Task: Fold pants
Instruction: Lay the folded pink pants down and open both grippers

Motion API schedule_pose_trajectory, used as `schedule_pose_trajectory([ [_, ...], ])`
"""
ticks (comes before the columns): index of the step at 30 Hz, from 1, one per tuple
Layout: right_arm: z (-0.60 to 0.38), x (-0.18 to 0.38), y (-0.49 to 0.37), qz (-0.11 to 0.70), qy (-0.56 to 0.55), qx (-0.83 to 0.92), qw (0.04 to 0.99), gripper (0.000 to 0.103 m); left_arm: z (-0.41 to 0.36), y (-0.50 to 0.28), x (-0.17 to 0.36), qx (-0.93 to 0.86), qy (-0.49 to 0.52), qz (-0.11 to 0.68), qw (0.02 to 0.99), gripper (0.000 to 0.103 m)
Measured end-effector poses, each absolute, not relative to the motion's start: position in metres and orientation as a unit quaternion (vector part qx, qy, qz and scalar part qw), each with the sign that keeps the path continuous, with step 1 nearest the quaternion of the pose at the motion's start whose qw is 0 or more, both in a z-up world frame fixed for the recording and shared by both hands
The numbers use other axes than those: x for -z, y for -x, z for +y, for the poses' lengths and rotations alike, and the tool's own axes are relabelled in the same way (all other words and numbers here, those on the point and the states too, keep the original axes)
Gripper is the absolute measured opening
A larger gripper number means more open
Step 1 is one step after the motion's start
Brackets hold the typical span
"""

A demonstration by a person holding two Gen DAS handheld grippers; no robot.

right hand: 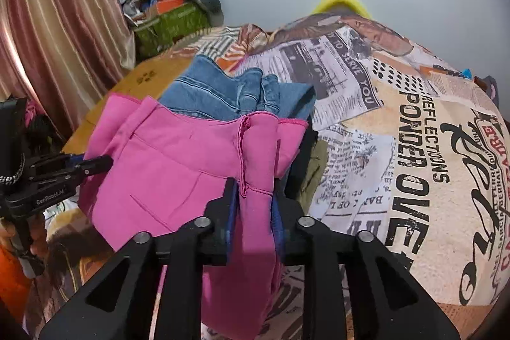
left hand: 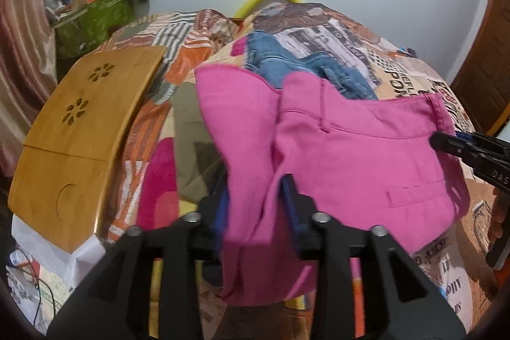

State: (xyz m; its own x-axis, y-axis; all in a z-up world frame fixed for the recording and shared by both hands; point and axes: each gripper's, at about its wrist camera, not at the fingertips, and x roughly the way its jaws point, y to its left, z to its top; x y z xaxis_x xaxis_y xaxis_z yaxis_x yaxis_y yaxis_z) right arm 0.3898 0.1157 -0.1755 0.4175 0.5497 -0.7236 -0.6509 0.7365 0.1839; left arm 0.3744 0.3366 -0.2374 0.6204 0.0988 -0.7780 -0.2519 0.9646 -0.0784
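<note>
The pink pants (left hand: 350, 155) hang lifted above the bed, stretched between the two grippers, with the waistband end and a back welt pocket facing the left wrist camera and the cloth sagging in a soft fold down the middle. The left gripper (left hand: 255, 212) is pinching a bunched edge of the pink cloth between its blue-padded fingers, and the right gripper (right hand: 255, 206) is doing the same on the other side, clamped on a gathered, hemmed edge that spills down past its jaws. To my eye this is the middle of a fold: the garment looks already doubled and is being carried or spread in the air, not yet laid down. The next move, I would judge, calls for keeping both pinches firm, drawing the cloth taut enough to flatten the sag, and lowering it onto a bare stretch of the newsprint-patterned bedspread (right hand: 414, 148) so that the edges meet squarely; letting one side go early would likely leave it crumpled. Just behind the pants lies a heap of blue jeans (right hand: 229, 91), close enough that the pink cloth could land on it. Further left a bamboo lap table (left hand: 79, 142) rests on the bed, and beyond it a green basket (left hand: 92, 21) of clutter stands by the striped curtain (right hand: 57, 21).
</note>
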Motion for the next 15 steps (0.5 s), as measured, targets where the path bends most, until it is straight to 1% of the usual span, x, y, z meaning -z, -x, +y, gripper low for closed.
schedule_pose_trajectory([
  [1,0.115,0.175,-0.391,0.405,0.068,-0.353,0.841,0.024,0.339,-0.373,0.237,-0.105,0.091,0.425,0.895,0.045],
  [2,0.115,0.175,-0.391,0.404,0.074,-0.347,0.843,0.027,0.341,-0.371,0.237,-0.114,0.092,0.426,0.893,0.046],
  [3,0.114,0.174,-0.391,0.403,0.081,-0.337,0.847,0.033,0.344,-0.368,0.236,-0.123,0.09,0.429,0.89,0.046],
  [4,0.112,0.174,-0.391,0.404,0.088,-0.328,0.85,0.042,0.347,-0.366,0.236,-0.127,0.089,0.431,0.889,0.046],
  [6,0.107,0.173,-0.387,0.406,0.101,-0.31,0.854,0.052,0.351,-0.359,0.234,-0.137,0.086,0.436,0.886,0.046],
  [11,0.087,0.163,-0.377,0.405,0.094,-0.301,0.858,0.052,0.343,-0.334,0.213,-0.138,0.076,0.43,0.889,0.045],
  [15,0.071,0.129,-0.352,0.378,0.081,-0.31,0.869,0.052,0.321,-0.306,0.174,-0.123,0.07,0.398,0.906,0.045],
])
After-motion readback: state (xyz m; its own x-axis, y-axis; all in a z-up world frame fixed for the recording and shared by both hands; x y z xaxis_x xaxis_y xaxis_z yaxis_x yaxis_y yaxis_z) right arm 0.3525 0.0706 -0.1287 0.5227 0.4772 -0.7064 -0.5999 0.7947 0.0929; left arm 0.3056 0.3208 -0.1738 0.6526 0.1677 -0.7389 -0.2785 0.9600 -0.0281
